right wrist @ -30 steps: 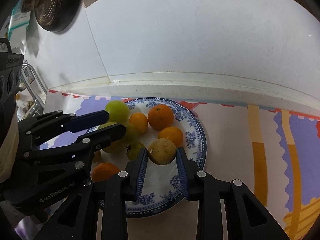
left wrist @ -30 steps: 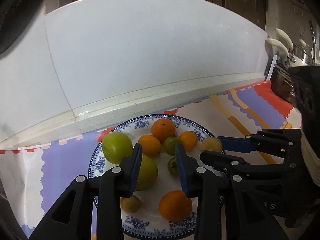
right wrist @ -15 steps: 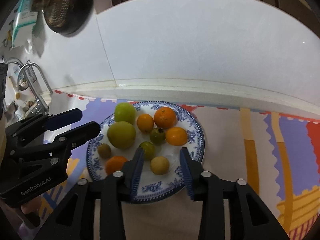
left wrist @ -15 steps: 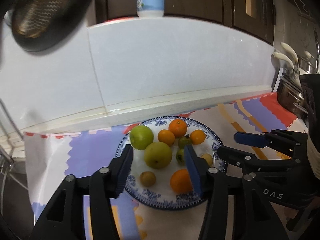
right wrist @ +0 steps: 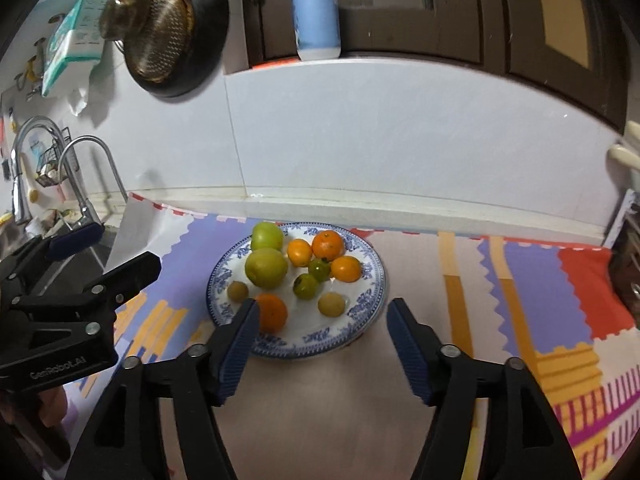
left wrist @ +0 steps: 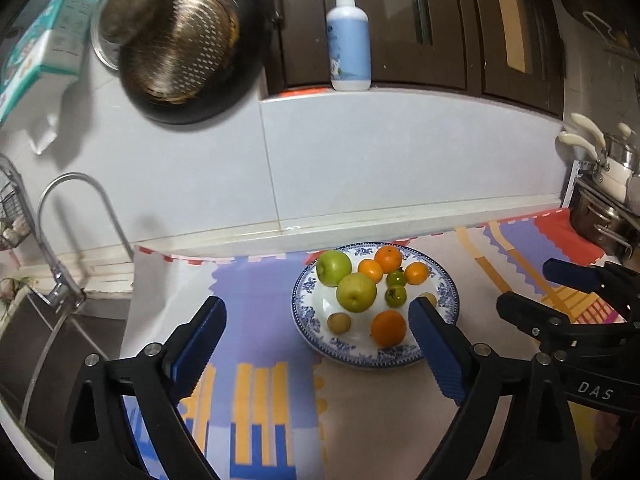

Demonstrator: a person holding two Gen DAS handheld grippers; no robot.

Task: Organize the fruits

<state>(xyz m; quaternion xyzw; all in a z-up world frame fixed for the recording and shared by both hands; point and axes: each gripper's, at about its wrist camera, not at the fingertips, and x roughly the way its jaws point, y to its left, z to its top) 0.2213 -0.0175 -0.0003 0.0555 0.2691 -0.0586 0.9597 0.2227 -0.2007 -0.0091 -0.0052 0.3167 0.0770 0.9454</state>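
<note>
Both tongs hang above the surface, on the near side of the plate, and grasp nothing. The left tongs are spread wide; the right tongs are released too. The round plate is glazed white with a blue pattern. On it lie smooth green apples, oranges and small yellowish fruits. A colourful mat covers the surface.

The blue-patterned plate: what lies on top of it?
On the blue-patterned plate lie two green apples, four oranges, two small green fruits and two small yellowish fruits. One orange is partly hidden by a finger.
</note>
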